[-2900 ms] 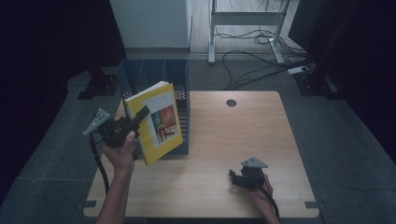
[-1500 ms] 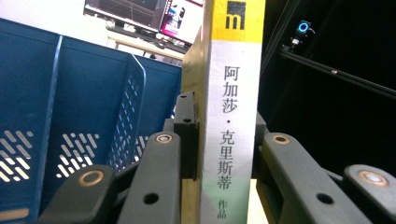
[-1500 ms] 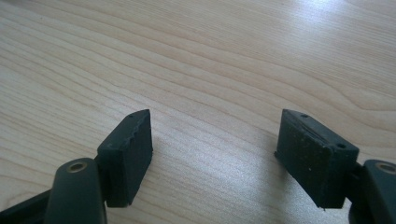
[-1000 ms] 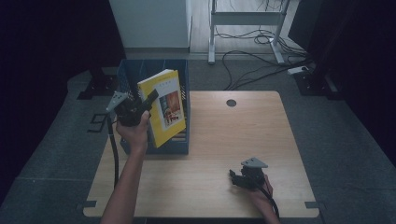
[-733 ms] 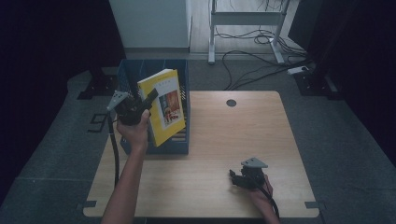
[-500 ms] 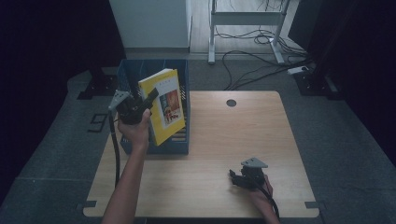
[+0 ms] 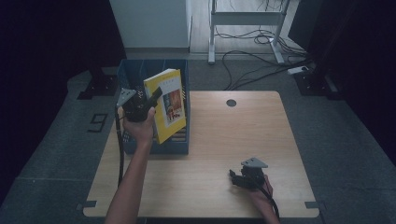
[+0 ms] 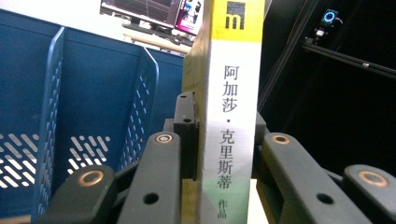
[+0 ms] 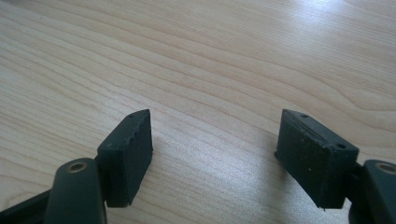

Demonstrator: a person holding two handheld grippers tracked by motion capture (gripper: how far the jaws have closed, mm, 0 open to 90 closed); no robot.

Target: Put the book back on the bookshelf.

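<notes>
The left hand-held gripper (image 7: 153, 95) is clamped on a yellow book (image 7: 169, 105) above the blue crate (image 7: 159, 144). The right hand-held gripper (image 7: 232, 177) rests, jaws apart, on the pale wooden worktop (image 7: 224, 135). Grey carpet (image 7: 336, 140) lies beyond it.

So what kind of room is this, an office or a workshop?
Probably a lab or recording room: a bare wooden table on grey carpet, loose cables on the floor behind it, and dark monitors beyond the blue file box.

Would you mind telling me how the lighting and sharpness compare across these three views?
High view: dim, with dark surroundings, though the table stays evenly lit. Left gripper view: the book spine is sharp, while the near tongs and blue bin are slightly soft. Right gripper view: bright, with pale glare on the wood at upper right and soft shadows beside the tongs.
</notes>
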